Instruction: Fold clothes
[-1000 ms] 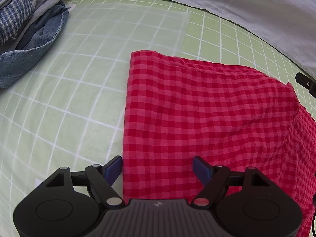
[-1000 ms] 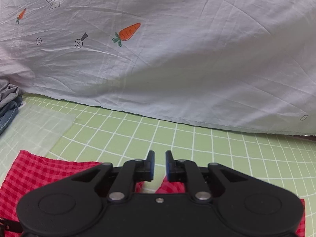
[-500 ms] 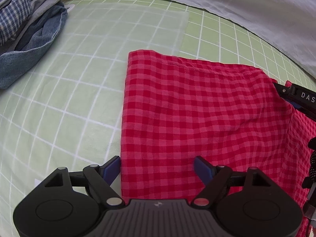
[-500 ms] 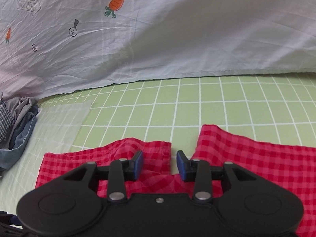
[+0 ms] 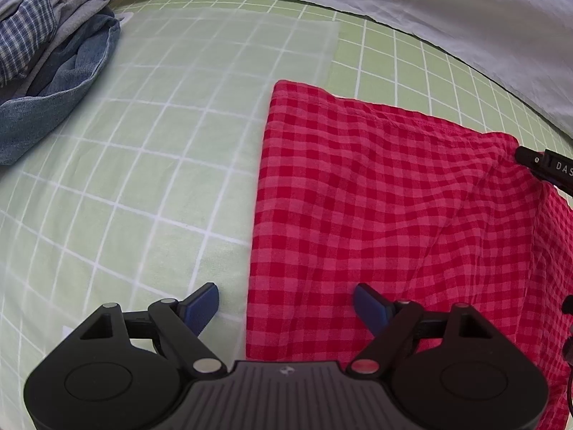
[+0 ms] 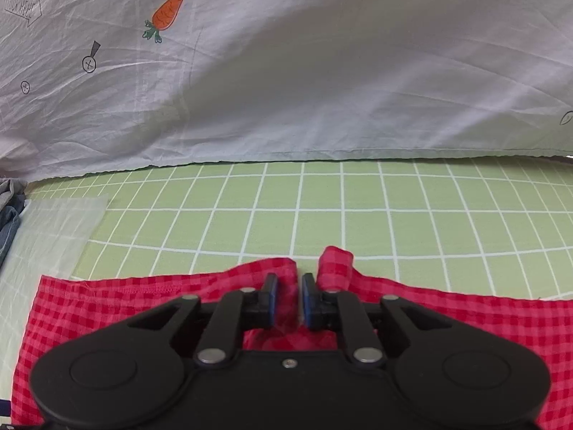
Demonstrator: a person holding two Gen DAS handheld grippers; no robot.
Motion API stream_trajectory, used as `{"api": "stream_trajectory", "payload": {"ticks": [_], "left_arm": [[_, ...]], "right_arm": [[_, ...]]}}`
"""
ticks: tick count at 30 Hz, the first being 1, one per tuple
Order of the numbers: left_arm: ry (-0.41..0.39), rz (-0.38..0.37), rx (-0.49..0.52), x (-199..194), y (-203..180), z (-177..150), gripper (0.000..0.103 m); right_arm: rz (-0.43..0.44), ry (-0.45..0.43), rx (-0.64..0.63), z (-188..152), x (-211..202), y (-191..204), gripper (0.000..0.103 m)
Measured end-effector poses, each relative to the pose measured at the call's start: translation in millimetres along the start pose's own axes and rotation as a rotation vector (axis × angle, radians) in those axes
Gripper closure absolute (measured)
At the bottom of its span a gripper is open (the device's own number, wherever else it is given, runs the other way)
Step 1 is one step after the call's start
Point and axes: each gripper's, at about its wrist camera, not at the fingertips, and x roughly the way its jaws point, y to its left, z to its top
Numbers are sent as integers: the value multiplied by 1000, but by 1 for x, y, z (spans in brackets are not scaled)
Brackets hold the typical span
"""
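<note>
Two grippers are at work on one red checked garment (image 5: 376, 208), which lies flat on the green grid mat (image 5: 125, 179): nearest me, the left gripper (image 5: 285, 301) hangs with its jaws spread wide and nothing between them, straddling the garment's left edge, while the right gripper (image 6: 288, 292) has its jaws nearly closed on a bunched ridge of the far hem. I judge the step in hand to be securing corners for a fold; next, the left must close on its edge. Farther off lie a denim pile (image 5: 53, 71) and a white sheet (image 6: 286, 89).
</note>
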Motion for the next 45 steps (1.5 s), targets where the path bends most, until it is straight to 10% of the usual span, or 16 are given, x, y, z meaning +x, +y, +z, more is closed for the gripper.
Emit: {"api": "stream_trajectory", "payload": {"ticks": [1,14,29,35,40,45], "left_arm": [[1,4,1,0,-1,0,20],[25,-11,-41,-21,4,-48,20],[36,-36,-99,-44,-13,-137,29],[-24,29,-117,-49,-17,-147,55],[-61,16,-123,-54,-19,-150,100],[-134,5,-114,-67,-31,-145,102]], "right_arm": [[-13,-17,-9,-2,-8,-1,56],[-136,36,41,-70,-112,-38,3],[-254,210,118,-165,-178,-101,2],[-242,231,86,-176,-187,-111,2],[-243,236,83,-178,-192,-121,2],[-246,236,90,-181,-199,-133,2]]}}
